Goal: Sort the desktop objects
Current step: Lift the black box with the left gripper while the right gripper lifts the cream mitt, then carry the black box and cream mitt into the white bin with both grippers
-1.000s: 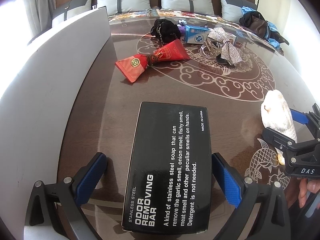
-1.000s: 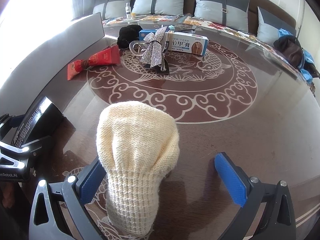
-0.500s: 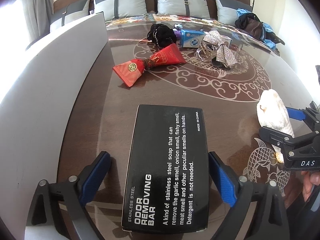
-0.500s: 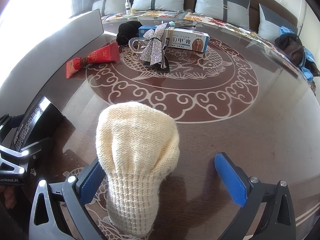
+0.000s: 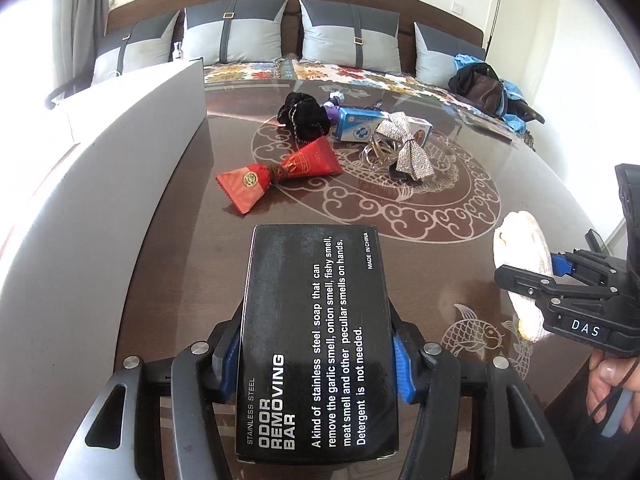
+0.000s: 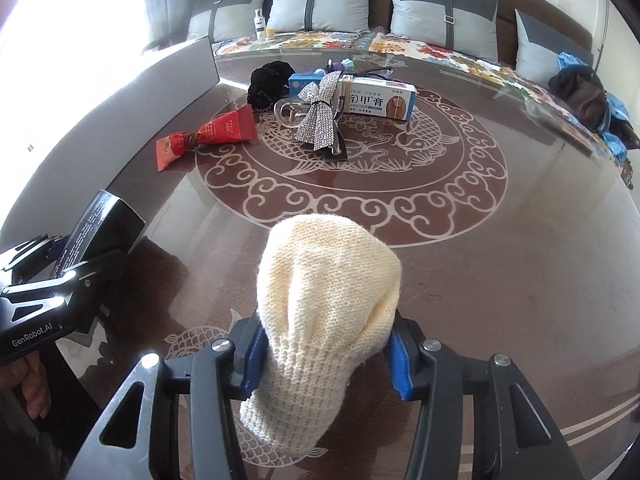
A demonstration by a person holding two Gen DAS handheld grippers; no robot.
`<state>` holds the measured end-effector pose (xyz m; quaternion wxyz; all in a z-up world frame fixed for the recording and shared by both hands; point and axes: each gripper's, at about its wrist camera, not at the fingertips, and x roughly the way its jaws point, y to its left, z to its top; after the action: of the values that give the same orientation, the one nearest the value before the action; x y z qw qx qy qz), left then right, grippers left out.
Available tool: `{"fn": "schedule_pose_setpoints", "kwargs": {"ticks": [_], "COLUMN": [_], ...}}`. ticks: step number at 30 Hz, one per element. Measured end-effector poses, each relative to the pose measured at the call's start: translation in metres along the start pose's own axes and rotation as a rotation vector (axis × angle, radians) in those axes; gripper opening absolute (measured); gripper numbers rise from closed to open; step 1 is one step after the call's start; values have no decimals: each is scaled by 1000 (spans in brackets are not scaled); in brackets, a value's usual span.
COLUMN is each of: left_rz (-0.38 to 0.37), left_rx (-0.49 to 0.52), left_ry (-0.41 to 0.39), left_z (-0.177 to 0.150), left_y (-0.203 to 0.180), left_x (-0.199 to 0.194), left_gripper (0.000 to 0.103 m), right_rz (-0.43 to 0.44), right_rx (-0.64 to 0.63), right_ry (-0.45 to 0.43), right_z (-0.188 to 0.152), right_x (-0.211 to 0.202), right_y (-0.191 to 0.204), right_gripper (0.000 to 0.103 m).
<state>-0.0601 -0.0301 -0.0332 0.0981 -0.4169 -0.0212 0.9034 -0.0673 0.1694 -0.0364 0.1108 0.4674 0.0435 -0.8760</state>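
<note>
Left gripper [image 5: 316, 356]: jaws have just been closing and now clamp the black box [image 5: 316, 332] near the desk's [image 6: 500, 264] near edge. Right gripper [image 6: 324, 360]: jaws, likewise just closing, pinch the cream knitted pouch [image 6: 328, 292]. Farther, around the centre medallion: red sachet [image 5: 280, 172], rhinestone bow [image 6: 320, 116], ointment carton [image 6: 380, 100].

Left gripper [image 5: 316, 364] having just been closing, now clamping the black box [image 5: 316, 332]; right gripper [image 6: 326, 360] likewise, squeezing the cream knit piece [image 6: 328, 304]; both pointing steeply downward.
</note>
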Motion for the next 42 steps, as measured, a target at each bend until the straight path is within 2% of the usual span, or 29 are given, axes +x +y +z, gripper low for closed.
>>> {"fn": "schedule_pose_setpoints", "kwargs": {"ticks": [4,11,18,21,26,30,33,36,40,41,42], "left_rz": [-36,-87,-146,-126,-19,106,183,239,255,269,285], "left_rx": [-16,-64,-175,-193,-229,-297,-344,-383,-411,-404,-397], "left_ry": [-39,-84,-176,-242,-289,-241,-172,-83,37,56,65], "left_z": [2,3,12,21,35,38,34,26,14,12,8], "left_y": [1,8,34,54,118,186,230,260,275,276,277], "left_x": [-16,-39,-95,-130,-173,-172,-156,-135,-109,-107,-109], "left_gripper": [57,57,57,57,57,57,57,57,59,59,60], "right_rz": [4,18,52,97,224,352,419,425,441,443,444], "right_rx": [31,61,60,41,-54,-146,-218,-295,-330,-334,-337], "right_ry": [-43,-62,-92,-125,-202,-241,-230,-193,-85,-54,-27], "right_z": [-1,-7,2,18,62,96,113,125,133,134,134], "right_x": [-19,-32,-45,-56,-80,-94,-89,-70,-28,-18,-9], "right_y": [-6,-10,6,30,102,179,239,290,332,339,344], "right_gripper": [50,50,50,50,50,50,50,50,52,56,65]}}
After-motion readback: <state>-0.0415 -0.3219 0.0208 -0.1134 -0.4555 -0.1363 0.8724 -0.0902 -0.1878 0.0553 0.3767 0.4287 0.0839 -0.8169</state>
